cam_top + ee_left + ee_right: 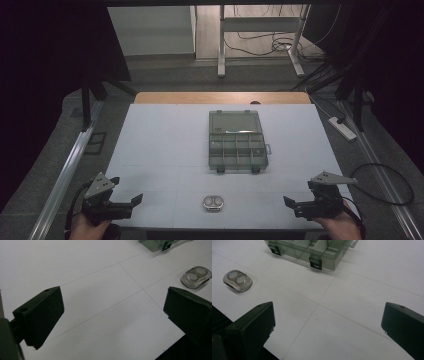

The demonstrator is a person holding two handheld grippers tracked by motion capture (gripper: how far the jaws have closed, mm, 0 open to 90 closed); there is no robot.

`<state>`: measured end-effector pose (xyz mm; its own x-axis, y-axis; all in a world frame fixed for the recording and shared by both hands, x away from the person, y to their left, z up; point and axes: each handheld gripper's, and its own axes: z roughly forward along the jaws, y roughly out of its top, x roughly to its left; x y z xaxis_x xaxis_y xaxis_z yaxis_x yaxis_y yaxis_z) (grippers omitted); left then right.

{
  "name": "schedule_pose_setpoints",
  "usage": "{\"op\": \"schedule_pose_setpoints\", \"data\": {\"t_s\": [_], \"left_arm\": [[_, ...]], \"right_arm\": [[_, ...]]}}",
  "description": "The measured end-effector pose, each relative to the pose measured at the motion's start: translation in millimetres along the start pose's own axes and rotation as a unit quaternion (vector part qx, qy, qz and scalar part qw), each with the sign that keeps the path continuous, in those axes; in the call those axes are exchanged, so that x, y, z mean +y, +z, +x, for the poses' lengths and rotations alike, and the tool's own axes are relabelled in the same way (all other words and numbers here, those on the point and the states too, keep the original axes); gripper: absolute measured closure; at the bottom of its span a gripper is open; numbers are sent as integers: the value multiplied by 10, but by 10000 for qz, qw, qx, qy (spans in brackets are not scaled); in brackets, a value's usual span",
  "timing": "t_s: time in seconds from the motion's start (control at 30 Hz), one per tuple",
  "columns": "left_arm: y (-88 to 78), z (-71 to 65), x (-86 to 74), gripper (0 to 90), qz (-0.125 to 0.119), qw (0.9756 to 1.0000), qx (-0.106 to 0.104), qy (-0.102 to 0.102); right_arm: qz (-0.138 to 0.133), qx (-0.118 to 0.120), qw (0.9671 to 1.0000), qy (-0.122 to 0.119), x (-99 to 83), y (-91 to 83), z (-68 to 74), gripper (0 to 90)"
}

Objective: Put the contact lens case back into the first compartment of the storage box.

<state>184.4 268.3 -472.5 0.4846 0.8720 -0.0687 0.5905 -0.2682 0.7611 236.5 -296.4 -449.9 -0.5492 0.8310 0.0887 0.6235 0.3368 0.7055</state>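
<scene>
White table [160,145], dim curtained room

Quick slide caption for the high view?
Both open grippers, left gripper and right gripper, flank a small clear case before an open organizer box.

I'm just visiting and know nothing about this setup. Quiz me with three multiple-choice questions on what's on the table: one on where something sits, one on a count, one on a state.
1. Where does the small clear case lie?
A. Inside the box
B. On the table, between the box and the near edge
C. In the left tongs

2. How many round discs show inside the small clear case?
A. Two
B. Four
C. None

3. How is the compartment box standing?
A. Latched shut
B. Upside down
C. Lid open

Answers:
1 B, it sits alone on the mat near the front edge.
2 A, two pale rounds show side by side.
3 C, the dividers are exposed.
</scene>
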Motion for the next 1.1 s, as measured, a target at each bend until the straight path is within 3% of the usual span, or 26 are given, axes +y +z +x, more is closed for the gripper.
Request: {"op": "schedule_pose_setpoints", "data": {"t_s": [0.53, 0.8, 1.1], "left_arm": [[30, -21, 14, 36, 140, 9998, -24, 123], [29, 12, 11, 36, 123, 9998, -129, -4], [33, -1, 15, 35, 162, 9998, -110, 59]], "right_arm": [[13, 468, 9985, -279, 77, 78, 48, 0], [-2, 589, 9977, -346, 164, 125, 98, 0], [82, 779, 9960, -431, 289, 239, 199, 0]]}}
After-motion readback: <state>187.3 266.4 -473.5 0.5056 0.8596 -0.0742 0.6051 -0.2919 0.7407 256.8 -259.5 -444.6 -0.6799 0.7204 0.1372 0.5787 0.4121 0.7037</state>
